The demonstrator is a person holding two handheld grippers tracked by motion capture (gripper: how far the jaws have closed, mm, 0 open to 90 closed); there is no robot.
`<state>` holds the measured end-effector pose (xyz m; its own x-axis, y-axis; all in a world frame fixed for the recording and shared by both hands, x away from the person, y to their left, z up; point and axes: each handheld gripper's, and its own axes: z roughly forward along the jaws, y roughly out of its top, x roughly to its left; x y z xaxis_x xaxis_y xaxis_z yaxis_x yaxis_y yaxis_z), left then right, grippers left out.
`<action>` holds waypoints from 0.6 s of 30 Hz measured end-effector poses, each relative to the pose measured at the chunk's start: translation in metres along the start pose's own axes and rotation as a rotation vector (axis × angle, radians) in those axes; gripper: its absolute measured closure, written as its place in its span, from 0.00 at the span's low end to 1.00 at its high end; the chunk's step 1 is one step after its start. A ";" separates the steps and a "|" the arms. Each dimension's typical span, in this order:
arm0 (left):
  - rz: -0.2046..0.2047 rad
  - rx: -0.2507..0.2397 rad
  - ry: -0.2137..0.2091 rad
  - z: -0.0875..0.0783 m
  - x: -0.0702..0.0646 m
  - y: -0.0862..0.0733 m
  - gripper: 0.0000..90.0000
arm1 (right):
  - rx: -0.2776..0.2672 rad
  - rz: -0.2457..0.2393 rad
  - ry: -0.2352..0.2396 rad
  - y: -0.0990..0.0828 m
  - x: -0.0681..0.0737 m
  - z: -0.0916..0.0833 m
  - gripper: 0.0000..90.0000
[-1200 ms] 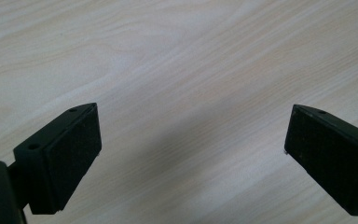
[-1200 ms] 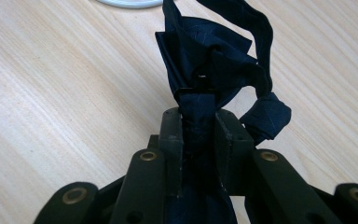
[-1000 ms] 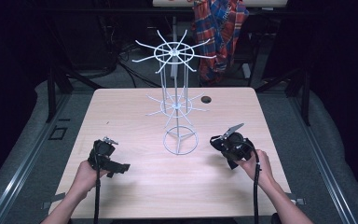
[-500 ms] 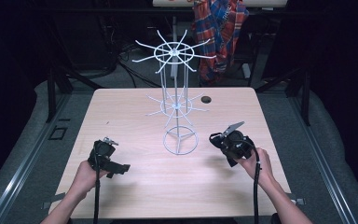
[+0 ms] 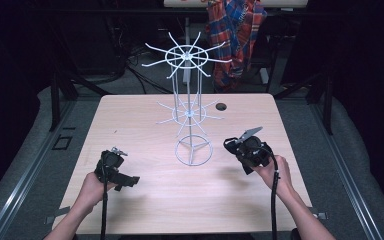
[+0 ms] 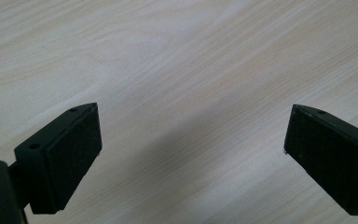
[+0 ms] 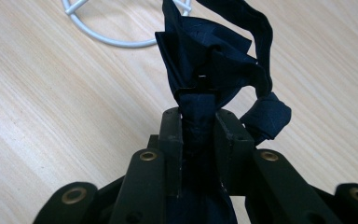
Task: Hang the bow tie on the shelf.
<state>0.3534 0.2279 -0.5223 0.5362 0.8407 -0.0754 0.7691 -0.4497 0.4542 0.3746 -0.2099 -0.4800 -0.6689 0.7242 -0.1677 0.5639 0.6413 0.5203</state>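
Now, your left claw (image 5: 130, 180) sits low over the worktop (image 5: 145, 125), left of the rack (image 5: 192, 115) and a little nearer you than its ring base. Its jaws are spread wide with bare wood between them, as the left gripper view shows, so it is released and holding nothing; my guess is you are keeping it parked there, free to help once the other hand needs it.

At the centre stands the white wire rack, with a lower and an upper wheel of spokes, all of them bare. A small dark round thing (image 5: 221, 106) lies on the worktop just behind and right of the rack; I cannot tell what it is.

Right of the base, your right claw (image 5: 231, 146) is clenched on a dark blue cloth (image 7: 209, 60), bunched and knotted, with a loose strap looping off it. You hold it clear of the wood and close to the rack, probably so it can be hung on a spoke.

No brand, label or writing can be read anywhere.
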 end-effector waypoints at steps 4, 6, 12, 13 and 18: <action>0.000 0.001 0.001 0.000 0.000 0.000 0.04 | -0.011 0.005 -0.005 0.002 -0.001 -0.002 0.82; 0.004 0.000 0.001 0.000 0.000 0.000 0.04 | -0.016 0.003 -0.011 0.004 0.000 -0.004 0.82; 0.003 -0.001 0.002 0.000 0.000 0.000 0.04 | -0.039 -0.002 -0.012 0.009 0.000 -0.009 0.82; 0.003 -0.001 0.002 0.000 0.000 0.000 0.04 | -0.040 -0.003 -0.012 0.010 0.000 -0.010 0.82; 0.003 0.000 0.002 0.000 0.000 0.000 0.04 | -0.054 -0.005 -0.019 0.014 0.002 -0.014 0.82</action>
<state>0.3532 0.2284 -0.5224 0.5374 0.8402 -0.0724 0.7676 -0.4519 0.4545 0.3743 -0.2030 -0.4611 -0.6618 0.7262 -0.1864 0.5334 0.6308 0.5636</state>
